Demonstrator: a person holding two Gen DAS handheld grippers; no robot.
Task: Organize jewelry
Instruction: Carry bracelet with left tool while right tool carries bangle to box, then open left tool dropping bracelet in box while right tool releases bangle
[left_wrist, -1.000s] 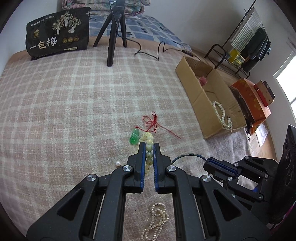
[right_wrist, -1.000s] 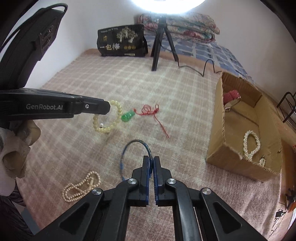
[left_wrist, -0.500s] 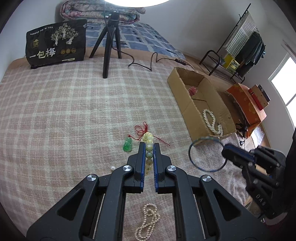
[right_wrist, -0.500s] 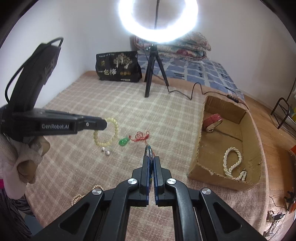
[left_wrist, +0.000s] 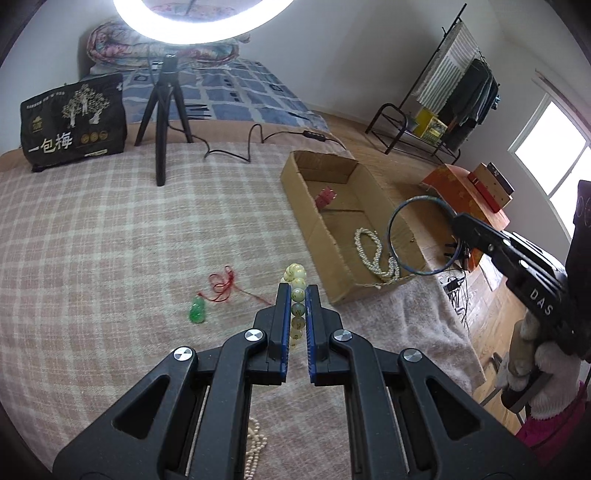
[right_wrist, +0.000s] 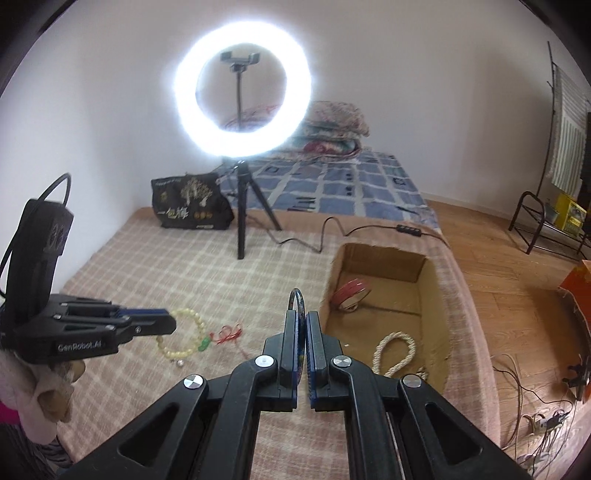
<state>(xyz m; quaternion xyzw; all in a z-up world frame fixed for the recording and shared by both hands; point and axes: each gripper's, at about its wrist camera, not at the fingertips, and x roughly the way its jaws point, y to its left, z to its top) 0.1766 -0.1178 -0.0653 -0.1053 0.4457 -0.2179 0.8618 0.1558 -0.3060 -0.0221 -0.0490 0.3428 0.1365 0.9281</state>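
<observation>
A pale yellow-green beaded bracelet (left_wrist: 297, 300) is clamped by the left gripper (left_wrist: 298, 291) above the checked blanket (left_wrist: 110, 236). A thin blue bangle (left_wrist: 421, 236) is gripped by the right gripper (right_wrist: 301, 318) over the open cardboard box (left_wrist: 314, 218).

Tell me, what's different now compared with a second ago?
The right gripper lifted the blue bangle off the blanket and carried it toward the cardboard box. The left gripper also rose, still clamping the bead bracelet. The green pendant stayed put.

Showing: one cardboard box (left_wrist: 325, 225), two bead bracelets, two pearl strands, one blue bangle (left_wrist: 421, 236), one green pendant (left_wrist: 197, 311), one ring light (right_wrist: 242, 92).
</observation>
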